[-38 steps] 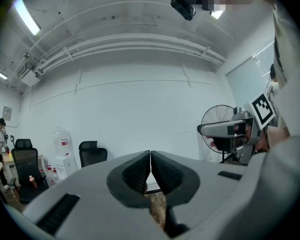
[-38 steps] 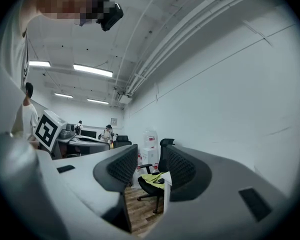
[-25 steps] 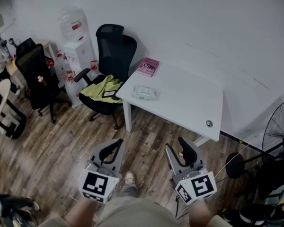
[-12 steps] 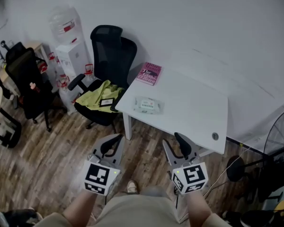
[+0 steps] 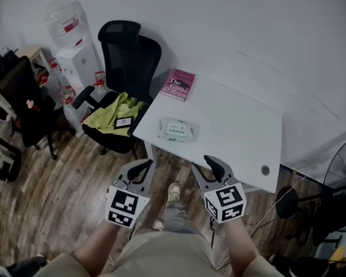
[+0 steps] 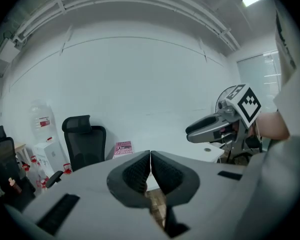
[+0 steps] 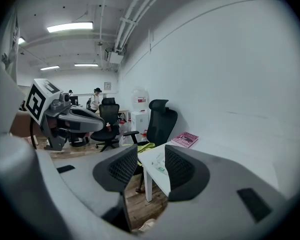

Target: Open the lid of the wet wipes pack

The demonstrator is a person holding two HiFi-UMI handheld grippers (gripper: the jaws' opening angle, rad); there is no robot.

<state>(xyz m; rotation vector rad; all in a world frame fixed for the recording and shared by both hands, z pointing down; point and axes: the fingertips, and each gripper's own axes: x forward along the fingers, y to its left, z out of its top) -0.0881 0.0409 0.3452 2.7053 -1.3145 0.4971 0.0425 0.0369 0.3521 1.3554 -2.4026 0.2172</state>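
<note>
The left gripper (image 6: 150,165) is keeping its jaws clenched, the ribbed pads meeting with nothing between them, while the right gripper (image 7: 150,166) is holding its jaws released and empty. Through that open gap the near corner of the white table (image 7: 151,160) is showing, with the wet wipes pack (image 7: 160,164) lying on it. In the head view both grippers, left (image 5: 141,167) and right (image 5: 207,167), are hovering side by side over the wooden floor (image 5: 46,189), just short of the table's near edge and well apart from the pack. The wet wipes pack (image 5: 175,129) is lying flat on the table (image 5: 242,137), near its front left corner. It is too small here to tell whether its lid is up or down, and nothing of its contents is showing. A pink book (image 5: 179,84) is resting at the table's far left corner, apart from the pack, and a small round fitting (image 5: 265,169) is sitting in the tabletop near its front right corner. Just left of the table a black office chair (image 5: 127,56) is carrying a yellow-green cloth (image 5: 112,109) on its seat. Further left of the table a white water dispenser (image 5: 75,62) is bearing a large bottle (image 5: 63,22) on top; whether the bottle is holding water cannot be told. To the table's right a floor fan (image 5: 340,178) is standing.
</note>
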